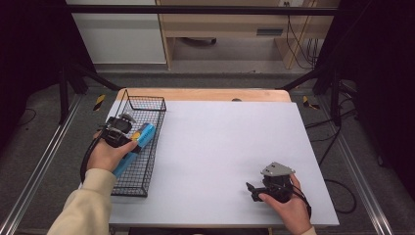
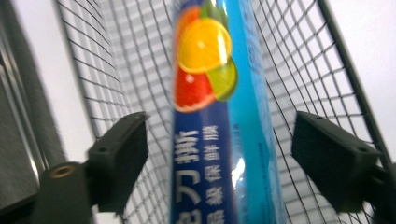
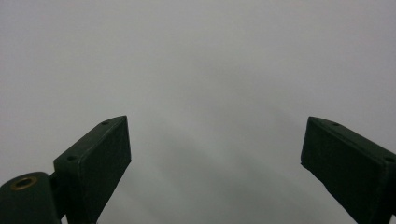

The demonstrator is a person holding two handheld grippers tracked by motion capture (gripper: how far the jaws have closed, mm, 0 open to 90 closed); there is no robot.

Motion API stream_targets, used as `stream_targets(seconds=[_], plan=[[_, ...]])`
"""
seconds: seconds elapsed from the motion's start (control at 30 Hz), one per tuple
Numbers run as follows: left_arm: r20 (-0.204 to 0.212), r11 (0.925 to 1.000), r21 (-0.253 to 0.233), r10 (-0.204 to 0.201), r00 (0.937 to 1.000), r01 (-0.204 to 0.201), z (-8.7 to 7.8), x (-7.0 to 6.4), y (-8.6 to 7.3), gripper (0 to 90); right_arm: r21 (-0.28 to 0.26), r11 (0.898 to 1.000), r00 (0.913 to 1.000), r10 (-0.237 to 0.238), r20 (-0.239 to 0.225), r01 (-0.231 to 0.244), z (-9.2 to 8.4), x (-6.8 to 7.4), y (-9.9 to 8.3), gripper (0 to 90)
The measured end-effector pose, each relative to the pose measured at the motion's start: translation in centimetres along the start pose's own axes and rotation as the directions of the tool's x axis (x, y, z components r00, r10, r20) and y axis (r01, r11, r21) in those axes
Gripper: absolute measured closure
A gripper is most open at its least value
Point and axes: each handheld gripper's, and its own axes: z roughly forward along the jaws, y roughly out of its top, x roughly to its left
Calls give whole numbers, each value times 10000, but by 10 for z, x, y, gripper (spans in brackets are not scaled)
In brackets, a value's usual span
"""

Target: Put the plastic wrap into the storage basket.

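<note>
Left hand (image 1: 110,152) comes in from the bottom left in a cream sleeve, wrapped round the left gripper (image 2: 219,163), whose jaws stand apart. Right hand (image 1: 288,205) sits low at the near right edge holding the right gripper (image 3: 215,158), jaws spread wide and pointing left.

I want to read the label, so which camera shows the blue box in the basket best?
The left gripper view: the box is close up, its fruit picture and printed characters visible, though blurred. The high view shows the box small in the basket, partly behind the hand. The right gripper view faces the bare table.
</note>
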Motion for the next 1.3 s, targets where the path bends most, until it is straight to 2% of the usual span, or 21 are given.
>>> stream_targets(seconds=[0.1, 0.2, 0.37, 0.5, 0.6, 0.67, 0.8, 0.9, 1.0, 1.07, 1.1, 1.13, 1.17, 1.2, 1.23, 1.3], plan=[[-177, 9991, -415, 102, 9998, -109, -7, -2, -2, 156, -17, 10000, 10000, -6, -10, 6, -1, 0, 0, 88], [-372, 9951, -934, 303, 9988, -337, -15, -9, -4, 152, -18, 10000, 10000, 87, 10, -87, 0, 0, 0, 87], [-585, 9895, -1282, 591, 9965, -662, -24, -21, -7, 128, 0, 10000, 10000, 26, 49, -26, 0, 0, 0, 86], [-812, 9802, -1904, 398, 9959, -547, -35, -27, -11, 113, 7, 10000, 9999, 87, 54, -87, 0, 0, 0, 86], [-754, 9709, -2365, 206, 9969, -379, -42, -30, -13, 99, 19, 9999, 9999, 131, 68, -132, -1, 0, 0, 85], [-831, 9632, -2668, 109, 9965, -328, -45, -35, -13, 79, -12, 10000, 9999, 81, 81, -81, -1, -1, -1, 85], [-598, 9441, -3235, 468, 9971, -637, -51, -57, -16, 74, -14, 9999, 9998, 125, 143, -125, -1, -1, 0, 85], [-455, 9226, -3732, 865, 9952, -972, -52, -80, -19, 67, -40, 9999, 9997, 117, 212, -116, -1, -2, 0, 85], [-324, 9106, -3895, 1368, 9901, -1386, -49, -99, -22, 66, -36, 9999, 9994, 153, 311, -152, -2, -2, -1, 85], [-399, 8927, -4205, 1599, 9863, -1618, -49, -112, -24, 67, -61, 9998, 9992, 179, 364, -177, -2, -3, -1, 85], [-318, 8873, -4299, 1702, 9849, -1672, -50, -116, -24, 67, -54, 9997, 9991, 226, 357, -224, -2, -4, -1, 85], [198, 8828, -4464, 1731, 9847, -1463, -51, -120, -24, 67, -50, 9998, 9992, 204, 337, -202, -2, -4, -1, 85], [541, 8782, -4610, 1715, 9837, -1278, -51, -123, -24, 67, -36, 9998, 9992, 186, 353, -185, -2, -4, -1, 85], [634, 8733, -4710, 1743, 9827, -1245, -52, -127, -24, 67, -41, 9998, 9991, 176, 389, -175, -2, -4, -1, 84], [549, 8680, -4777, 1836, 9815, -1357, -52, -131, -24, 67, -68, 9999, 9992, 136, 388, -134, -2, -4, -1, 85], [512, 8642, -4793, 2021, 9780, -1535, -52, -138, -24, 66, -66, 9999, 9992, 147, 371, -145, -3, -3, 0, 84]])
